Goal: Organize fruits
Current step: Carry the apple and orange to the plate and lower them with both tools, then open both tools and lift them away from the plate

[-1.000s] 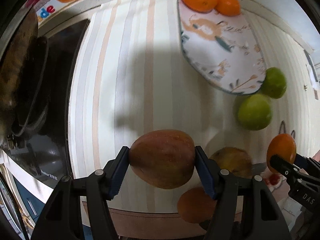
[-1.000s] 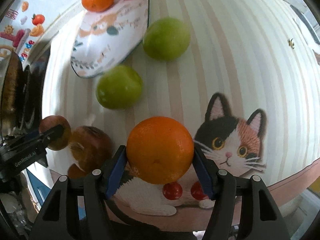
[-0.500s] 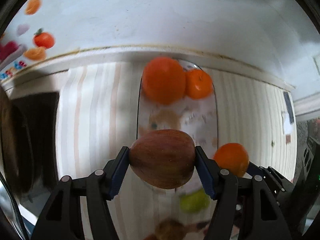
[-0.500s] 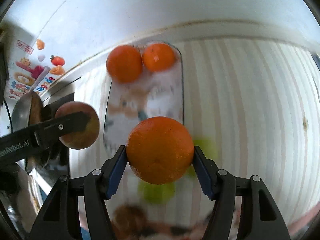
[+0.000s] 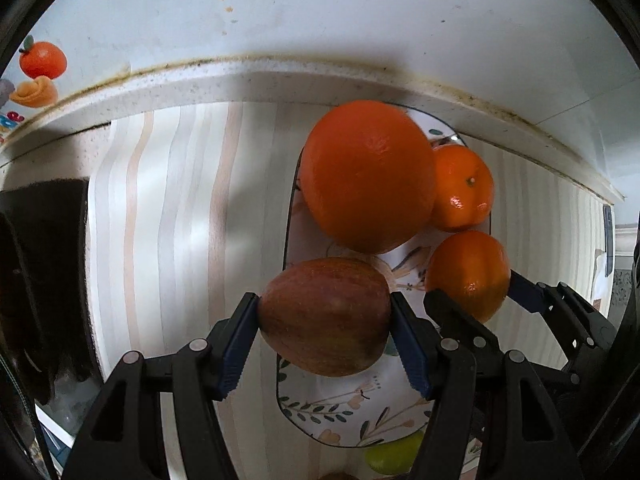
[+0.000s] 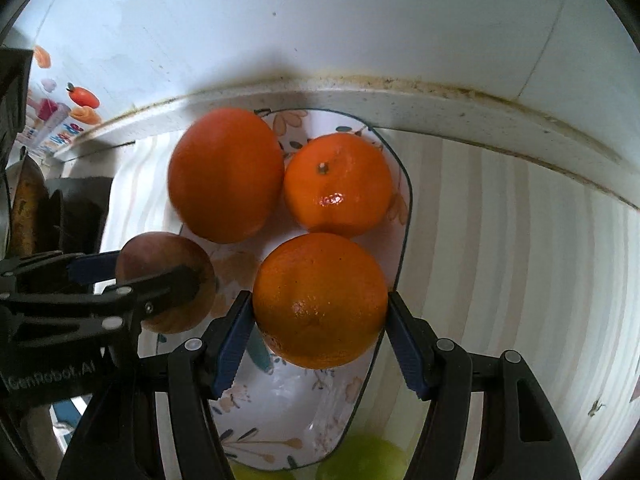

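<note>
My left gripper [image 5: 325,320] is shut on a red apple [image 5: 325,316] and holds it over the left side of the patterned oval plate [image 5: 344,424]. My right gripper [image 6: 320,328] is shut on an orange [image 6: 320,300] over the plate [image 6: 280,412]. A large orange [image 6: 226,174] and a small mandarin [image 6: 338,184] lie at the plate's far end. The right gripper with its orange also shows in the left wrist view [image 5: 468,274]. The left gripper with the apple also shows in the right wrist view [image 6: 166,282].
Green fruits [image 6: 360,460] lie on the striped cloth just off the plate's near end. The white wall [image 5: 320,20] and its ledge run close behind the plate. A dark stove area [image 5: 36,272] is to the left.
Both grippers have moved forward from the near table edge to over the plate, carrying the apple and the orange. The two fruits on the plate now look much closer.
</note>
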{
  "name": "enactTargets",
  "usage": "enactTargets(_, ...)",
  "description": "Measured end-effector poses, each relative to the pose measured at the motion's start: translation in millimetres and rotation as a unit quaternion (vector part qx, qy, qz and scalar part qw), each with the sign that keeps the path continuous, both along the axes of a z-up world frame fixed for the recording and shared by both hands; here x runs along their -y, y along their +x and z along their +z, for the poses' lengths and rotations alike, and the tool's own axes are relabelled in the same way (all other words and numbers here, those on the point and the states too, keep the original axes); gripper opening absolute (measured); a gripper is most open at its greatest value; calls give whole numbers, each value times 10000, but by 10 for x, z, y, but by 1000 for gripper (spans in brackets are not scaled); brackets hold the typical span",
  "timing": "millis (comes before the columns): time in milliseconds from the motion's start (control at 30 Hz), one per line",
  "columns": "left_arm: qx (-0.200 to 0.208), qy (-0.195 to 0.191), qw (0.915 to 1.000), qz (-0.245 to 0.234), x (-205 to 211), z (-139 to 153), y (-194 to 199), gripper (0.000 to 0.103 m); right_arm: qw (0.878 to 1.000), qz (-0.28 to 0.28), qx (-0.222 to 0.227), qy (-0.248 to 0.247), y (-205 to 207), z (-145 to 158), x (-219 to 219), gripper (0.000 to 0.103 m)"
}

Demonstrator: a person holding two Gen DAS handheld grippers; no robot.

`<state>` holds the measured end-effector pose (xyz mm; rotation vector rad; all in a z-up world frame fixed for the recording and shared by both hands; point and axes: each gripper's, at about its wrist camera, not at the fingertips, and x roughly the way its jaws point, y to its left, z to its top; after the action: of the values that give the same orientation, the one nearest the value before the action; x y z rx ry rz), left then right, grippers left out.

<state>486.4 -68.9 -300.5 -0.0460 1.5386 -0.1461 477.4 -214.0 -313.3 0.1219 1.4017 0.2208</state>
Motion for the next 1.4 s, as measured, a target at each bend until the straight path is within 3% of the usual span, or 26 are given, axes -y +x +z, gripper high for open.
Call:
enactTargets(167,-7,47,10000,57,-19,7,-25,63,9998,115,-136,17,21,-52,-71,68)
enactTargets(233,80,36,10000,45,1,11,47,65,9998,102,-157,54,5,-29,-83,83)
enactTargets(267,142,59,9999,36,6,48,37,71,9999,65,-154,41,-9,6,-78,97)
enactTargets(300,245,111,9996,34,1,99,26,81,9999,35,-129,59,-27,43,-68,98)
enactTargets(367,430,181,9989,60,-37,210,21,90,9999,-92,-122,63,-55,126,-26,98)
enactTargets(700,917,368,9949,182,-205,673,-236,90,9963,-819,-58,-267,-411,538,185,98)
enactTargets(1400,2046,560,9772,32,-370,1492,-1636,90,9862,-1236,828,-720,-1743,1560,50,98)
